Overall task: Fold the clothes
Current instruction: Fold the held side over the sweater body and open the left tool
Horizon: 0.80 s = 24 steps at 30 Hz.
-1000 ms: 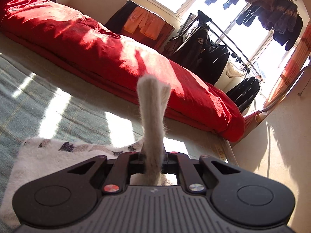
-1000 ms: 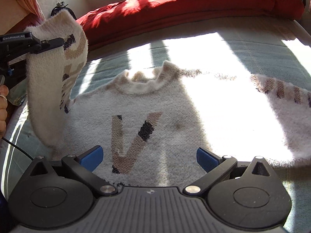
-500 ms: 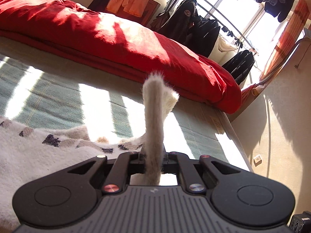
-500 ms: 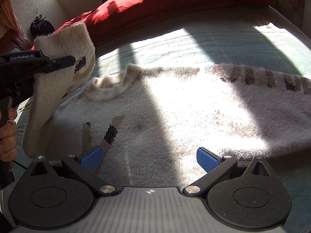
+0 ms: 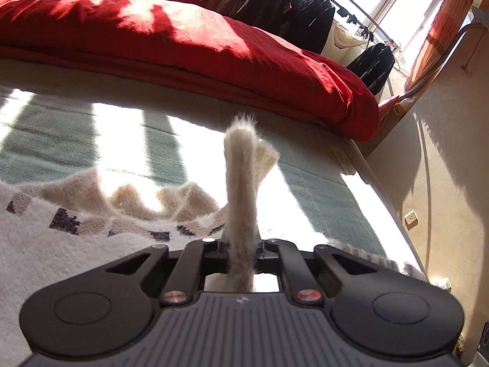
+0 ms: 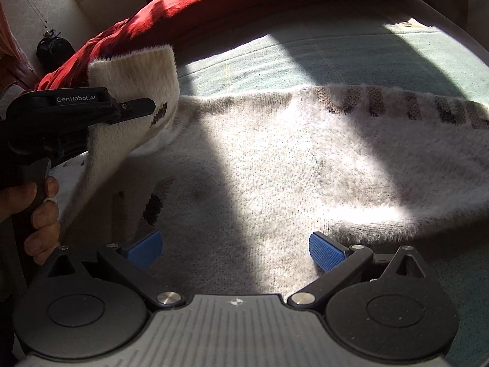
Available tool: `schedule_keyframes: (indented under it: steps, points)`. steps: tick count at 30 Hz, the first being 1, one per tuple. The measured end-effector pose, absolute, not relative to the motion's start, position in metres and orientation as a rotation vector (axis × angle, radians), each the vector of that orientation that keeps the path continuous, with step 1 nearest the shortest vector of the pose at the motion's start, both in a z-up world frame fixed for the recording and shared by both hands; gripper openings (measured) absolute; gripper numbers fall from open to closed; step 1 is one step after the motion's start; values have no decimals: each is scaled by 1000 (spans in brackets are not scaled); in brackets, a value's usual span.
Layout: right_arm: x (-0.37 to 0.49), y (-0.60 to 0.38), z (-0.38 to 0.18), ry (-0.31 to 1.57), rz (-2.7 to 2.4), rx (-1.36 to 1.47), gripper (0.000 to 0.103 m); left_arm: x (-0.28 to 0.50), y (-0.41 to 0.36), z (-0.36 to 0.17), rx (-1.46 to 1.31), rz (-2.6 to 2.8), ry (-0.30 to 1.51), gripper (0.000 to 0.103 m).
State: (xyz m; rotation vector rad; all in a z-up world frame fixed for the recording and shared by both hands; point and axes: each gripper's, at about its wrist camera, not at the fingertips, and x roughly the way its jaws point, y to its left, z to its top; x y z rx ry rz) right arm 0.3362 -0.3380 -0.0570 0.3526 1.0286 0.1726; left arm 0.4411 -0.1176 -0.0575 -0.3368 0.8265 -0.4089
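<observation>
Sweater (image 6: 275, 165) lies flat across the bed (image 6: 351, 52), its sleeve (image 6: 134, 73) at upper left pinched by the left gripper (image 6: 143, 105); the right gripper (image 6: 235, 247), fingers spread, should pin the body while the sleeve crosses.

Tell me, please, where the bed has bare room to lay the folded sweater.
Bare green sheet lies between the sweater and the red duvet. It is crowded near the left gripper, which holds the sleeve there.
</observation>
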Motion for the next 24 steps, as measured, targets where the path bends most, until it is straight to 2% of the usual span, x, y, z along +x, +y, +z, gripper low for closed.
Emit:
schedule_keyframes:
  steps: [9, 12, 14, 17, 24]
  points:
    - [340, -334, -67, 1054, 185, 356, 103, 439, -135, -81, -201, -435, 896, 9]
    - [341, -333, -68, 1058, 185, 350, 103, 434, -138, -81, -144, -445, 900, 17]
    - [341, -333, -68, 1059, 183, 351, 103, 430, -138, -79, -119, -460, 894, 29]
    - [343, -332, -67, 1056, 176, 350, 103, 422, -136, -74, -86, -487, 881, 38]
    - [346, -323, -62, 1048, 155, 367, 103, 396, -113, -55, 13, -544, 824, 53]
